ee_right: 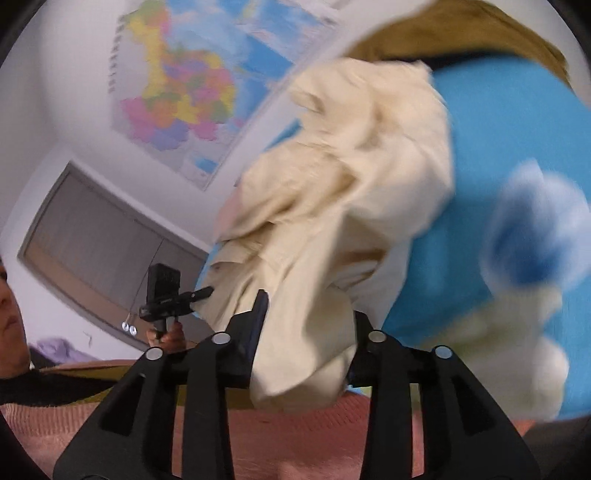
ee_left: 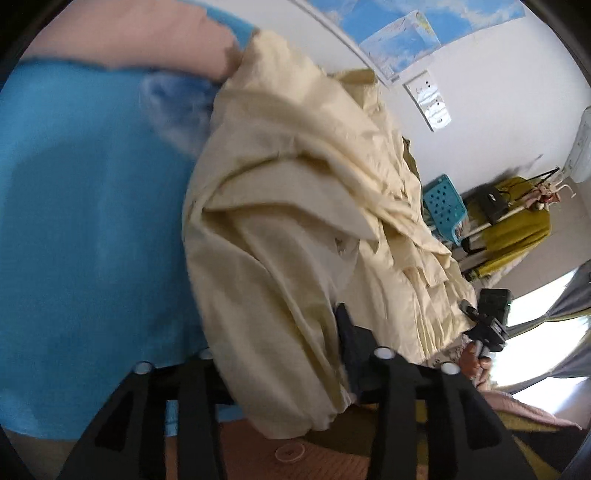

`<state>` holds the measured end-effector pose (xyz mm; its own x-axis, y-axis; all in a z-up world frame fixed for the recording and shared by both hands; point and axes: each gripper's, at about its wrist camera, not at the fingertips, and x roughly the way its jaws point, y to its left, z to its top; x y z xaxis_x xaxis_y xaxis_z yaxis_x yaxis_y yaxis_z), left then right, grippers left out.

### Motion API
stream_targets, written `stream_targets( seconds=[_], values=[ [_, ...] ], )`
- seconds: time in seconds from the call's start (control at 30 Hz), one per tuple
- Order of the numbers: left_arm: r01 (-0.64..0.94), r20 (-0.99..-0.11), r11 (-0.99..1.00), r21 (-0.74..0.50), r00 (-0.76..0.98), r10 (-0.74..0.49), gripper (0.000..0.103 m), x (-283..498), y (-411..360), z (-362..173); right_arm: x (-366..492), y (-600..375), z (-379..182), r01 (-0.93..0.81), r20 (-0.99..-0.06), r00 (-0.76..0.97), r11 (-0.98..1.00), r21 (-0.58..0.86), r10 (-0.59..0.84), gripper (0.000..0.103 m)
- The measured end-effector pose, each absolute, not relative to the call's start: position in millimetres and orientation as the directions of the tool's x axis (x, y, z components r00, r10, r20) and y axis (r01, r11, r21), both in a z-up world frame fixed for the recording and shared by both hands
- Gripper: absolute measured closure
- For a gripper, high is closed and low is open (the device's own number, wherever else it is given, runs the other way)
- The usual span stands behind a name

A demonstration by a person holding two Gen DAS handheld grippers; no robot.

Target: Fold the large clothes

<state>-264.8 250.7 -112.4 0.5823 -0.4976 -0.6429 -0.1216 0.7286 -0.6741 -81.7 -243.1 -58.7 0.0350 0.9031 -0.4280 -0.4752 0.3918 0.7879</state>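
A large cream garment (ee_left: 295, 206) hangs bunched over a blue bedsheet (ee_left: 81, 206), stretched between both grippers. In the left wrist view its folds fill my left gripper (ee_left: 291, 354), which is shut on it. The cloth hides one finger; the other dark finger (ee_left: 349, 332) shows beside the fabric. In the right wrist view the same cream garment (ee_right: 332, 192) is pinched in my right gripper (ee_right: 308, 328), with a wad drooping below the jaws. Each view shows the other gripper held in a hand: the right gripper (ee_left: 489, 317) and the left gripper (ee_right: 166, 299).
A pink cloth (ee_left: 129, 33) lies at the sheet's far edge. A turquoise plastic stool (ee_left: 443, 206) and a rack with a mustard garment (ee_left: 517, 229) stand by the wall near a bright window (ee_left: 546, 325). Wall maps (ee_right: 177, 92), a grey cabinet (ee_right: 99, 251), and the person's pink knit sleeve (ee_right: 295, 443) are close.
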Motion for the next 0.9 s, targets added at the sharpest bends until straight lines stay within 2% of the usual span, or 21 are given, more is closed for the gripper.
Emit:
stream_targets(
  seconds=[0.03,0.07,0.13,0.2,0.23,0.27,0.33,0.37,0.57,0.9],
  values=[
    [-0.109,-0.621,0.710,-0.695,0.589,-0.517,0.048,-265,251,-114,-82,-247,-65,-0.451,-0.408,0.028,0.376,0.809,0.912,0.045],
    [-0.087,-0.599,0.696,-0.713,0.591,-0.540,0.037,-264,250,-114,-83,-249,-69,-0.438,-0.389,0.020,0.358,0.825,0.921,0.037],
    [-0.050,-0.585,0.696,-0.717,0.587,-0.560,0.024,-263,244,-110,-89,-244,-74,-0.456,-0.400,0.002,0.357,0.815,0.916,0.036],
    [-0.029,-0.607,0.731,-0.682,0.579,-0.544,0.021,-259,231,-107,-93,-238,-75,-0.473,-0.418,-0.013,0.363,0.803,0.908,0.042],
    [-0.033,-0.622,0.747,-0.664,0.579,-0.527,0.030,-257,227,-105,-94,-236,-73,-0.478,-0.416,-0.015,0.359,0.802,0.909,0.060],
    [-0.053,-0.642,0.767,-0.639,0.586,-0.494,0.061,-256,226,-103,-94,-236,-71,-0.477,-0.402,-0.017,0.346,0.808,0.916,0.076],
    [-0.088,-0.649,0.766,-0.637,0.598,-0.471,0.082,-254,227,-101,-93,-239,-64,-0.469,-0.344,-0.012,0.299,0.831,0.939,0.083],
    [-0.092,-0.629,0.752,-0.652,0.620,-0.470,0.087,-254,230,-94,-93,-242,-58,-0.476,-0.324,-0.001,0.285,0.832,0.946,0.084],
    [-0.054,-0.544,0.704,-0.708,0.678,-0.495,0.087,-257,251,-54,-79,-245,-13,-0.509,-0.214,0.079,0.224,0.831,0.974,0.085],
    [-0.067,-0.547,0.689,-0.722,0.665,-0.508,0.086,-215,275,3,-20,-227,36,-0.509,-0.117,0.142,0.174,0.843,0.983,0.085]
  ],
)
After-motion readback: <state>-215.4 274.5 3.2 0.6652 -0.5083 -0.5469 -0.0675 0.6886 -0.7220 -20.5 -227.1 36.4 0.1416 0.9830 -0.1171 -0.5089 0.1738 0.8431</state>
